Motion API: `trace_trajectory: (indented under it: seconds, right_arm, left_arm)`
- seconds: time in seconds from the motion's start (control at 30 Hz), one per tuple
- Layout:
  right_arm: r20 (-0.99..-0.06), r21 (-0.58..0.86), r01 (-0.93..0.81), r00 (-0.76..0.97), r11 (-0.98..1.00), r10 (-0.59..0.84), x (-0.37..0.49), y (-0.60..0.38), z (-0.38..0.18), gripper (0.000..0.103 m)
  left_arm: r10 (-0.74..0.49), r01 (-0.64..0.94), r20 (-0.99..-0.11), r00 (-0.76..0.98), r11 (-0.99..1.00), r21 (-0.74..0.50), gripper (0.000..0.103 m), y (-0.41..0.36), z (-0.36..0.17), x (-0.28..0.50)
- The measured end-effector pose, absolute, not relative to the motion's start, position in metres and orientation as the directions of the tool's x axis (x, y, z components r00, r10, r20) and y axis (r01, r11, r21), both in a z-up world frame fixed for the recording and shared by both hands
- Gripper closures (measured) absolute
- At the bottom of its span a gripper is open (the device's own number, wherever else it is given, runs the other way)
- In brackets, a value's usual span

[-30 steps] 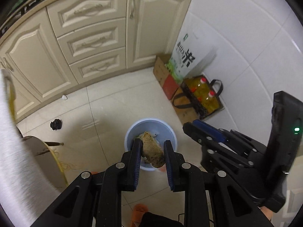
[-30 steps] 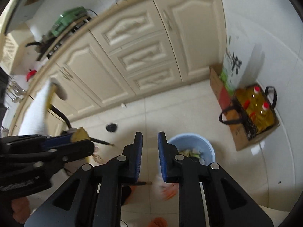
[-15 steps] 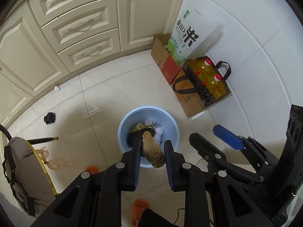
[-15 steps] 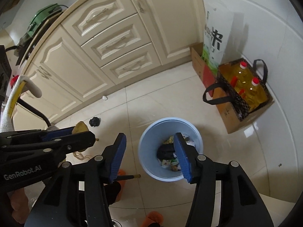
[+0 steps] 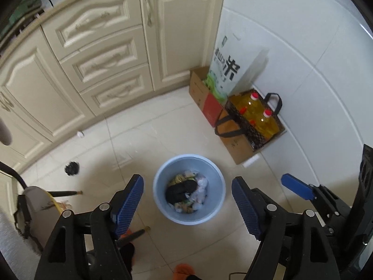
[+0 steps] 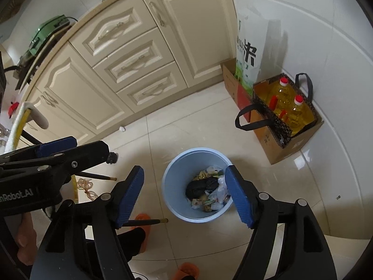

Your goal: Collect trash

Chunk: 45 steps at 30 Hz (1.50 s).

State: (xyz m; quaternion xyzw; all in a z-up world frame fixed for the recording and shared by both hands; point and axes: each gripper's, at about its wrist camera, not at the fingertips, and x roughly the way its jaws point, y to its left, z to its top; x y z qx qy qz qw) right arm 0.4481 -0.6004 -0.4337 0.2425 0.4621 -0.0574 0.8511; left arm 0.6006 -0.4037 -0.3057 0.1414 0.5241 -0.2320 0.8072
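Observation:
A pale blue bin [image 5: 215, 179] [image 6: 177, 175] stands on the tiled floor, holding a black lump [image 5: 180, 189] [image 6: 200, 186], white crumpled bags [image 5: 201, 185] and food scraps. My left gripper [image 5: 186, 177] hangs above the bin, its jaws opening with nothing between them. My right gripper [image 6: 184, 168] hovers beside it over the same bin, jaws also opening and empty. Each gripper shows in the other's view: the right gripper [image 5: 296, 186] at the right edge, the left gripper [image 6: 58, 144] at the left edge. A small white scrap [image 5: 80, 134] [image 6: 122, 129] and a black clump [image 5: 71, 168] lie on the floor near the cabinets.
Cream cabinets [image 5: 112, 58] line the back. By the tiled wall stand a cardboard box with a rice bag [image 5: 223, 70] and a carrier bag with oil bottles [image 5: 254, 116]. Chair legs [image 6: 144, 221] and a person's orange slippers [image 6: 142, 219] are at the lower left.
The left gripper has opened and the brown lump it held is no longer between its jaws. The right gripper has opened wide too. Both have sunk closer to the bin.

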Motion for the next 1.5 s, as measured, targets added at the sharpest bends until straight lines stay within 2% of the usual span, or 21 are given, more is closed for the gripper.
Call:
trace_trajectory:
  seconds: [0.17,0.37,0.5,0.6,0.7,0.93,1.07,1.17,1.4,1.5]
  right_arm:
    - [-0.798,0.376,0.309,0.587,0.874,0.136,0.432,-0.590,-0.408,0.025]
    - [-0.763,0.366,0.221,0.627,0.904,0.156,0.402,-0.551,-0.361,0.015]
    - [-0.731,0.351,0.157,0.662,0.923,0.166,0.374,-0.517,-0.323,0.004]
    - [-0.699,0.330,0.137,0.700,0.934,0.144,0.342,-0.492,-0.288,0.000]
    - [-0.647,0.340,0.112,0.749,0.934,0.145,0.307,-0.471,-0.256,0.000]
    - [-0.520,0.308,0.074,0.848,0.948,0.103,0.224,-0.426,-0.185,0.000]
    - [-0.456,0.253,0.095,0.889,0.963,0.032,0.178,-0.403,-0.150,0.000]
    - [-0.419,0.221,0.095,0.908,0.971,0.007,0.153,-0.388,-0.133,0.000]
    - [-0.355,0.206,0.049,0.935,0.977,0.028,0.111,-0.357,-0.104,0.000]
    - [-0.323,0.176,0.029,0.946,0.984,0.029,0.101,-0.341,-0.094,0.000]
  left_arm:
    - [-0.219,0.497,-0.868,0.445,0.867,0.036,0.029,-0.370,-0.268,0.552]
    - [-0.185,0.398,-0.773,0.607,0.912,0.095,0.018,-0.304,-0.207,0.471]
    - [-0.165,0.324,-0.679,0.715,0.939,0.113,0.009,-0.254,-0.165,0.389]
    - [-0.188,0.318,-0.617,0.764,0.942,0.106,0.005,-0.222,-0.137,0.318]
    - [-0.207,0.307,-0.549,0.810,0.947,0.095,0.001,-0.187,-0.116,0.249]
    - [-0.289,0.347,-0.464,0.837,0.937,0.041,0.001,-0.112,-0.081,0.090]
    - [-0.284,0.323,-0.385,0.878,0.945,0.041,0.001,-0.066,-0.061,0.007]
    - [-0.287,0.321,-0.359,0.888,0.946,0.038,0.001,-0.041,-0.056,-0.045]
    - [-0.232,0.259,-0.277,0.932,0.964,0.063,0.001,-0.009,-0.052,-0.128]
    - [-0.231,0.252,-0.269,0.935,0.966,0.048,0.001,0.000,-0.056,-0.144]
